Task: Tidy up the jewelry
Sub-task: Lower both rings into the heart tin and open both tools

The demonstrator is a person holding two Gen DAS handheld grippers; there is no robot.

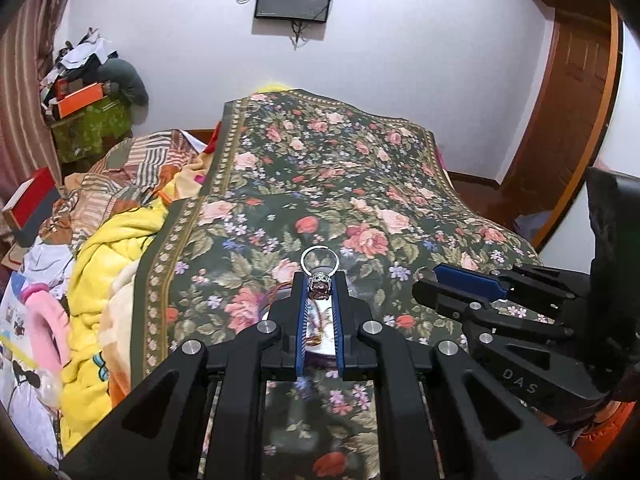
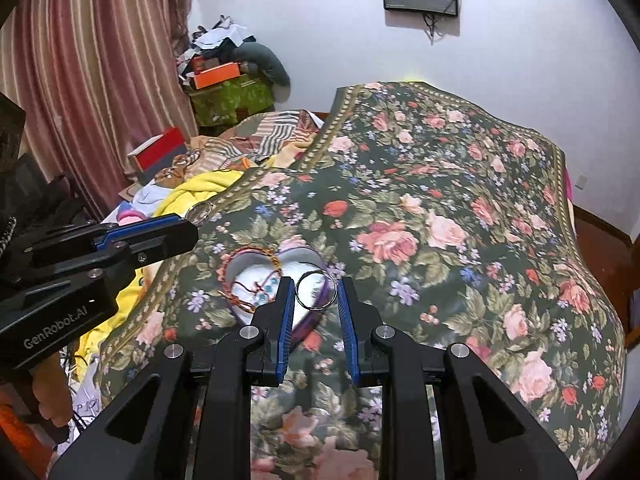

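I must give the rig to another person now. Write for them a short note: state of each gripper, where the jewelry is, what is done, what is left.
Left gripper: shut on the stone ring, held in the air above the bed.
Right gripper: the plain ring sits between its tips over the heart-shaped box; whether it is still gripped, I cannot tell.
The box lies open on the floral bedspread, with a braided bracelet draped over its rim.
Done: bracelet at the box.
Left: put both rings into the box.
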